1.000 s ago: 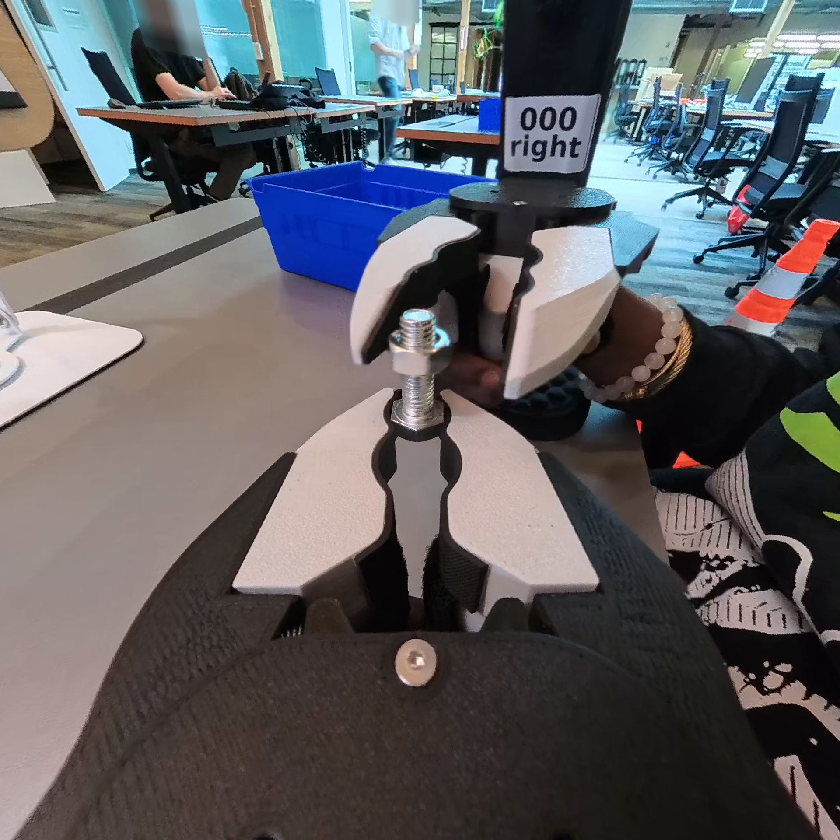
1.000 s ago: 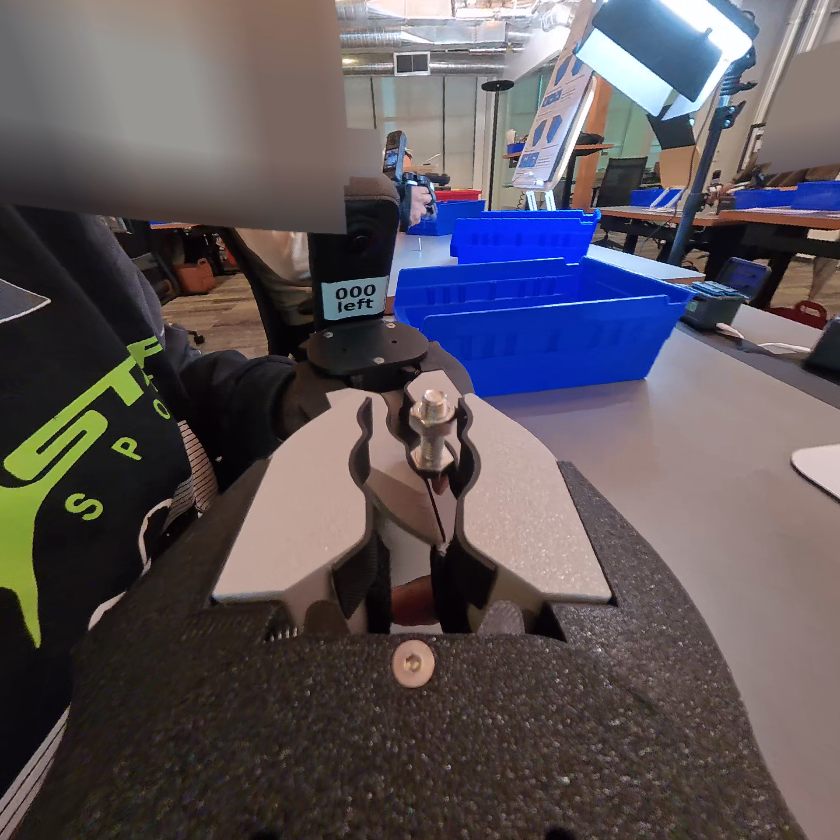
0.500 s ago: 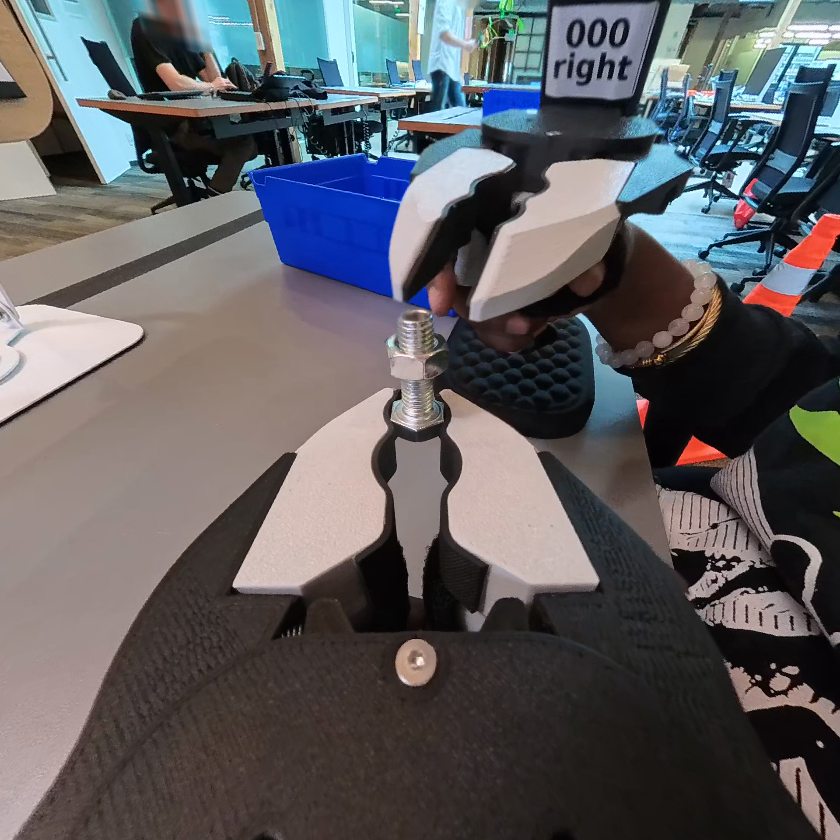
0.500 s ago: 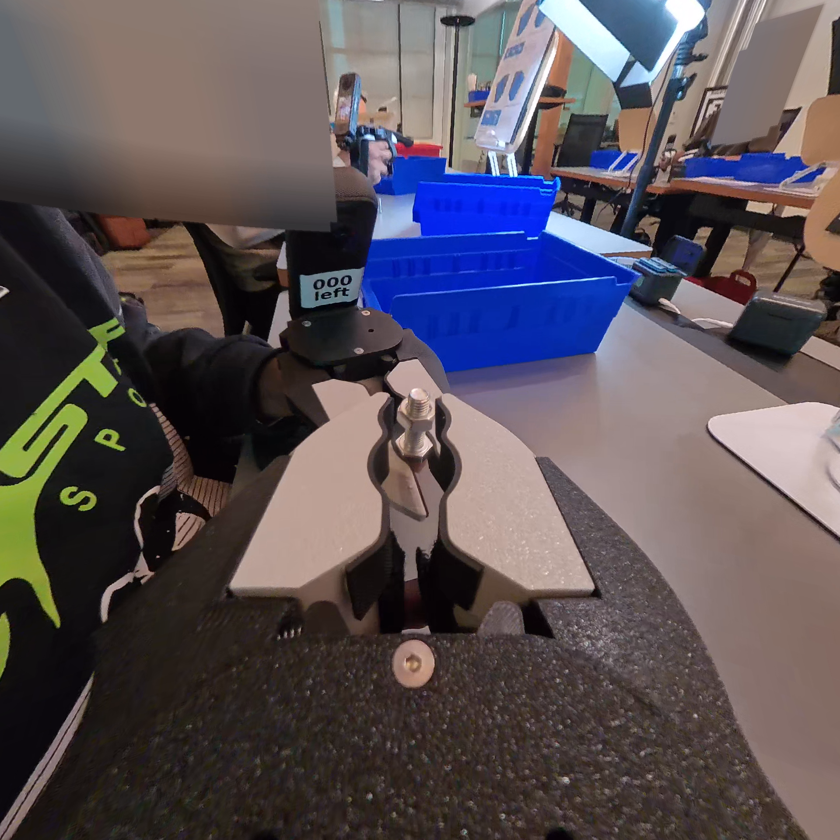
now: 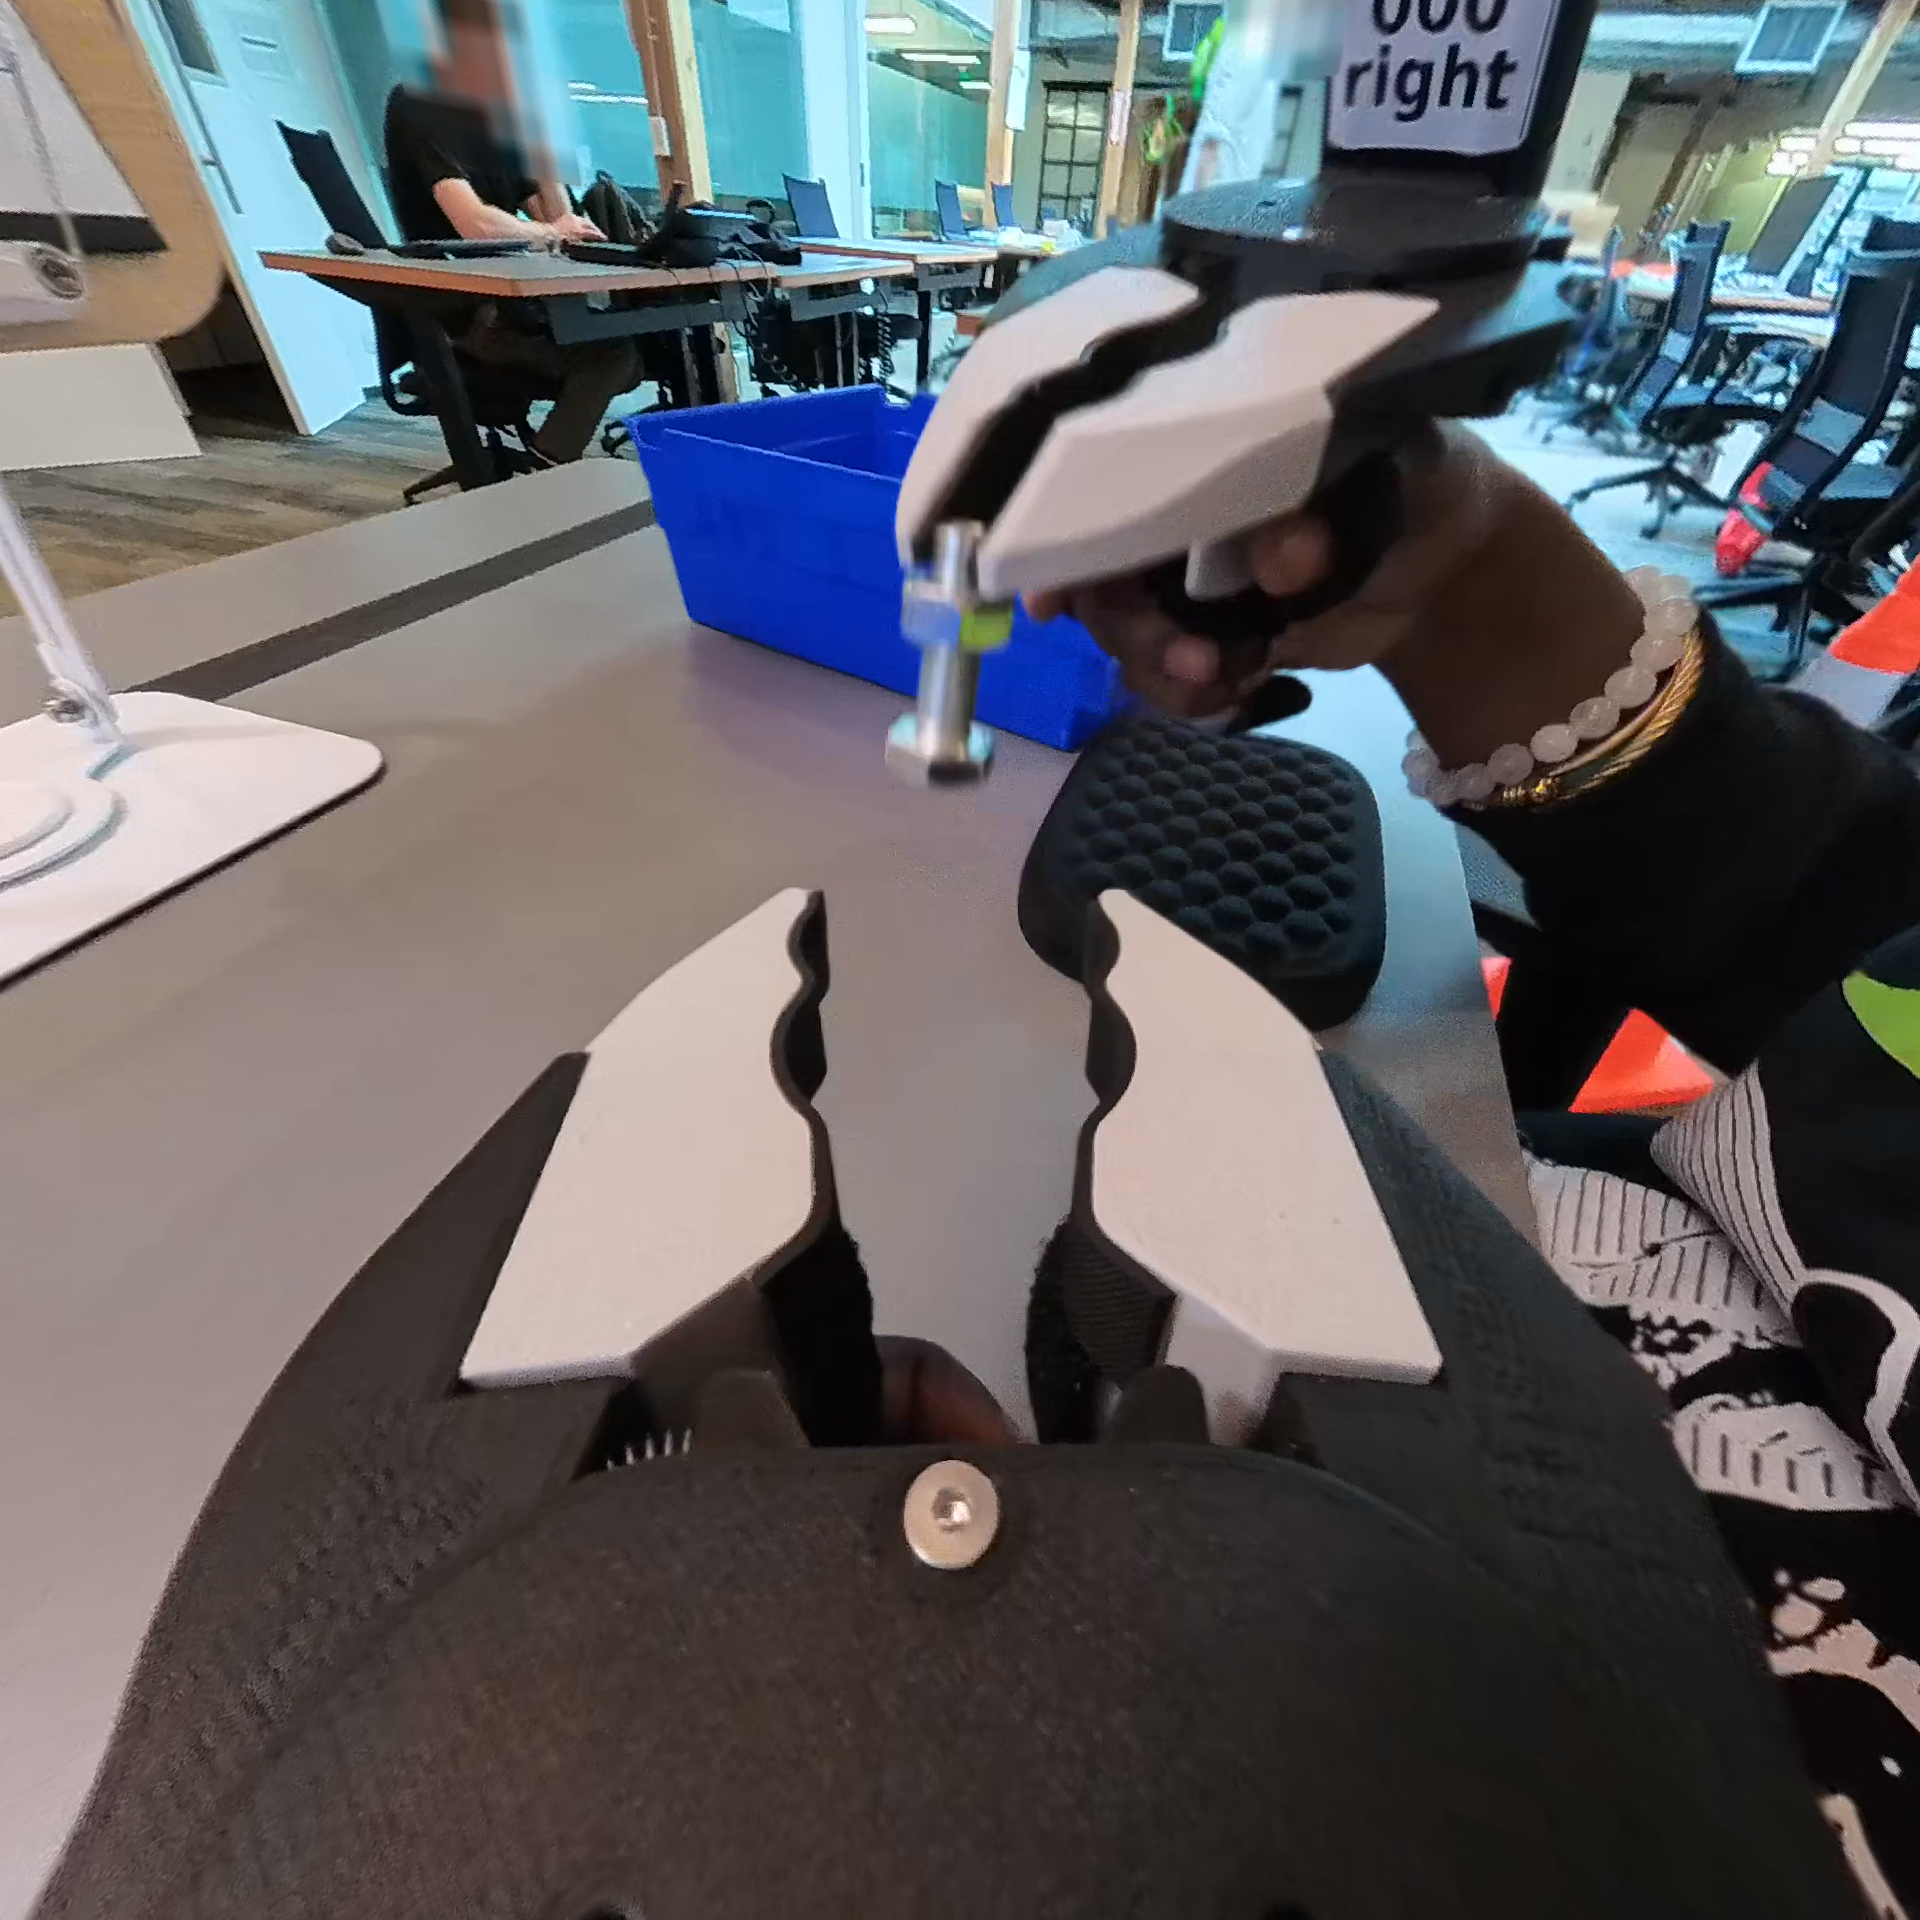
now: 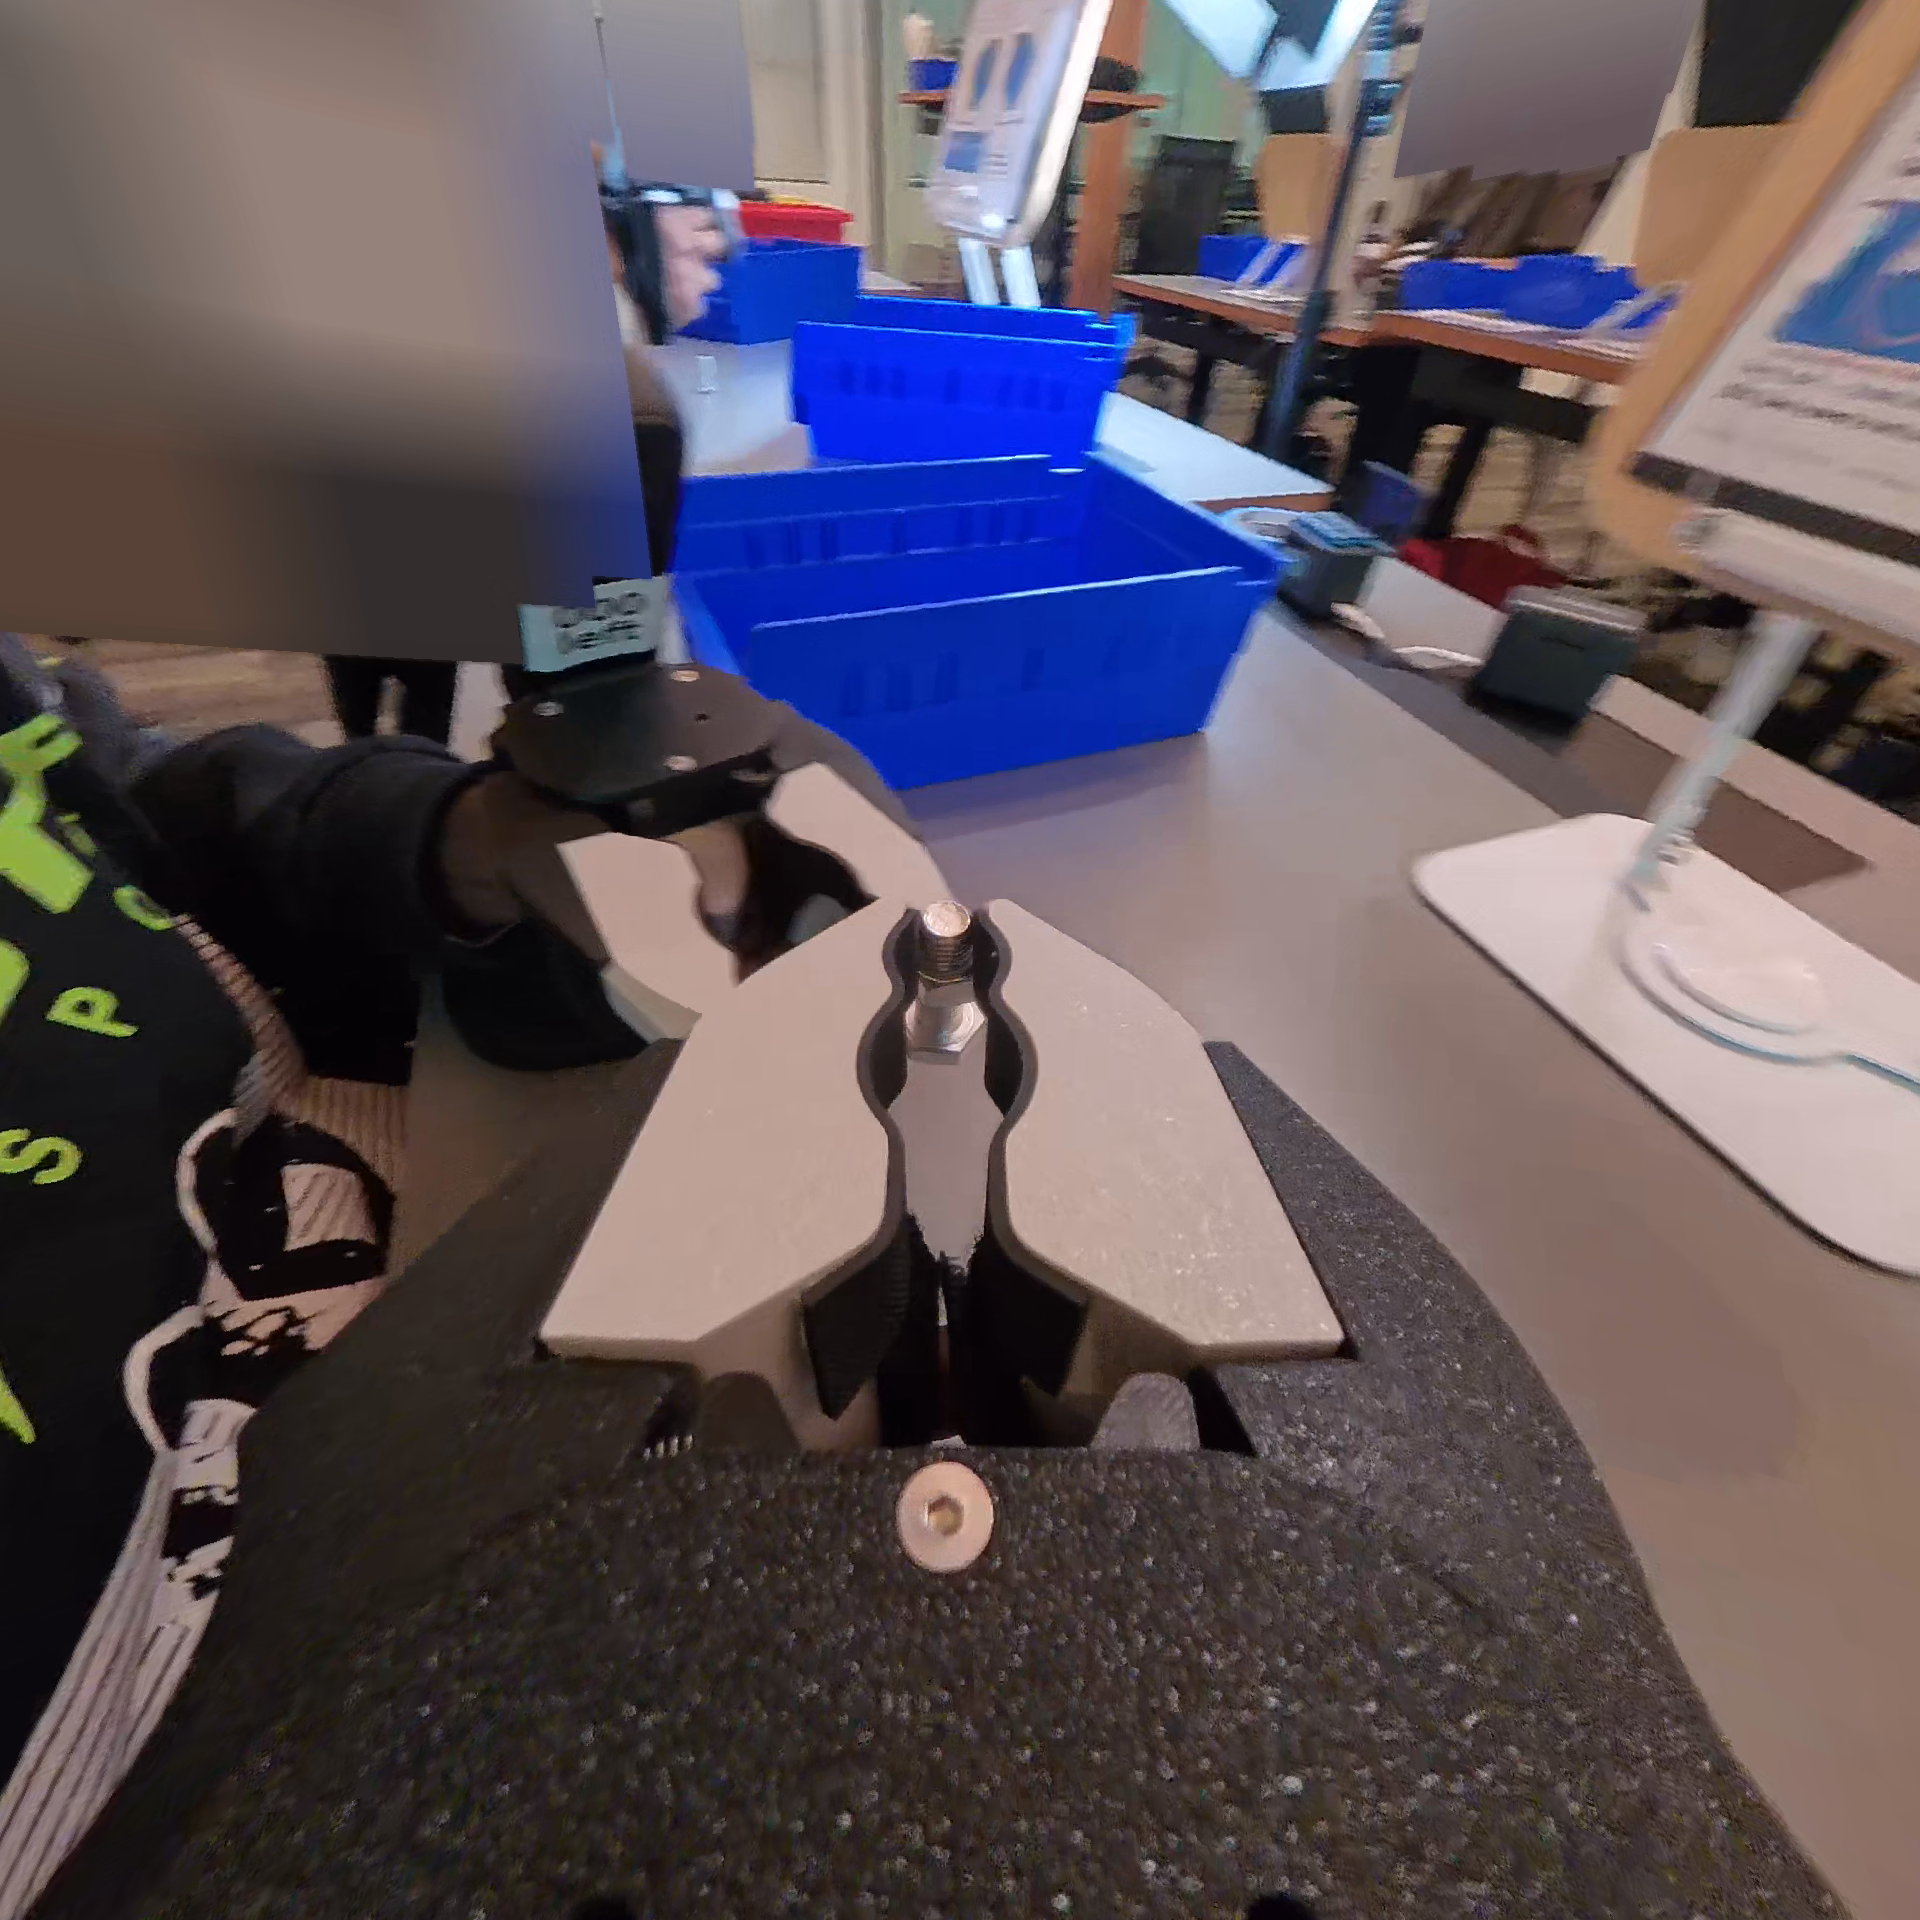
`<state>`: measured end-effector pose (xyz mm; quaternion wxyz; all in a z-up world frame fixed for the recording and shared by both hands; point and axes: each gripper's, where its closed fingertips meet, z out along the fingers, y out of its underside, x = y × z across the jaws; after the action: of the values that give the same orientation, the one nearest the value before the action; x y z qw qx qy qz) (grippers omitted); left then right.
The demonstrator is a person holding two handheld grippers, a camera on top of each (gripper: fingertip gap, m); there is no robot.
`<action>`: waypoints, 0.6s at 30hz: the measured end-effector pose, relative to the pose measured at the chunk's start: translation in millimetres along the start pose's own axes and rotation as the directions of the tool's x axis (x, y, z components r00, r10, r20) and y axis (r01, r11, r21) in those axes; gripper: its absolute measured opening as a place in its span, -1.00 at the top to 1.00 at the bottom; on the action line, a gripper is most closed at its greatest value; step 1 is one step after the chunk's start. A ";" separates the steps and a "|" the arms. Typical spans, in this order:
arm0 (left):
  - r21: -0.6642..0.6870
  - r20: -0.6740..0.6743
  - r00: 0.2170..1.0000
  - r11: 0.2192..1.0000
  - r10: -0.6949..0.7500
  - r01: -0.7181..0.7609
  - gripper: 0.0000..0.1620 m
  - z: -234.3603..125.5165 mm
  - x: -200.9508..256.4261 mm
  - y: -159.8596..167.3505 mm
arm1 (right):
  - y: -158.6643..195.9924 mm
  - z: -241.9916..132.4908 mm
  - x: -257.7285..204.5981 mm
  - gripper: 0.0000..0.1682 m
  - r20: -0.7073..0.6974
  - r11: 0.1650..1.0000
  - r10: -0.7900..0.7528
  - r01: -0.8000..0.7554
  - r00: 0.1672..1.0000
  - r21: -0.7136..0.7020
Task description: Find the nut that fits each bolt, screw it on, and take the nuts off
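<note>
Now the right tool (image 5: pixel 961 540) alone carries the bolt (image 5: pixel 943 665), pinching its threaded tip.

Head-down, nut (image 5: pixel 954 621) threaded on, it hangs above the tabletop (image 5: pixel 520 883) just in front of the blue bin (image 5: pixel 790 520); the left tool (image 5: pixel 951 966) gapes wide, empty. Grip looks shallow, though blur hides detail: any jolt could drop it.

A blue bin (image 5: pixel 790 540) sits on the grey table (image 5: pixel 416 935) — a white stand base (image 5: pixel 156 790) well left of it.

Left gripper (image 5: pixel 956 935) fingers spread apart; right gripper (image 6: pixel 945 935) fingers closed together.
</note>
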<state>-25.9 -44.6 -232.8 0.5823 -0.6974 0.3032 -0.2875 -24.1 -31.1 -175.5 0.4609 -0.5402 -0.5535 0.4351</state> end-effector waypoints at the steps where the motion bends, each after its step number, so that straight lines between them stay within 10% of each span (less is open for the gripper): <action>1: 0.010 0.009 1.000 1.000 -0.006 0.006 0.40 -0.9 -1.5 -1.3 | -2.6 -11.4 14.5 0.89 -0.060 1.000 0.005 -0.005 0.998 -0.007; 9: 0.031 0.017 1.000 1.000 0.002 -0.003 0.40 -2.8 -1.4 -4.0 | -0.7 -149.9 184.1 0.89 -0.640 0.993 0.047 -0.105 0.767 -0.053; 18: 0.043 0.024 1.000 0.999 -0.005 0.003 0.40 -3.9 -2.7 -5.5 | 108.6 -214.3 311.6 0.89 -0.829 0.934 0.164 -0.355 0.535 -0.045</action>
<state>-30.1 -44.2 -226.9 0.6003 -0.6888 0.2884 -0.2865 210.0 280.9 -227.3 0.5334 -0.8000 -0.2352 0.1418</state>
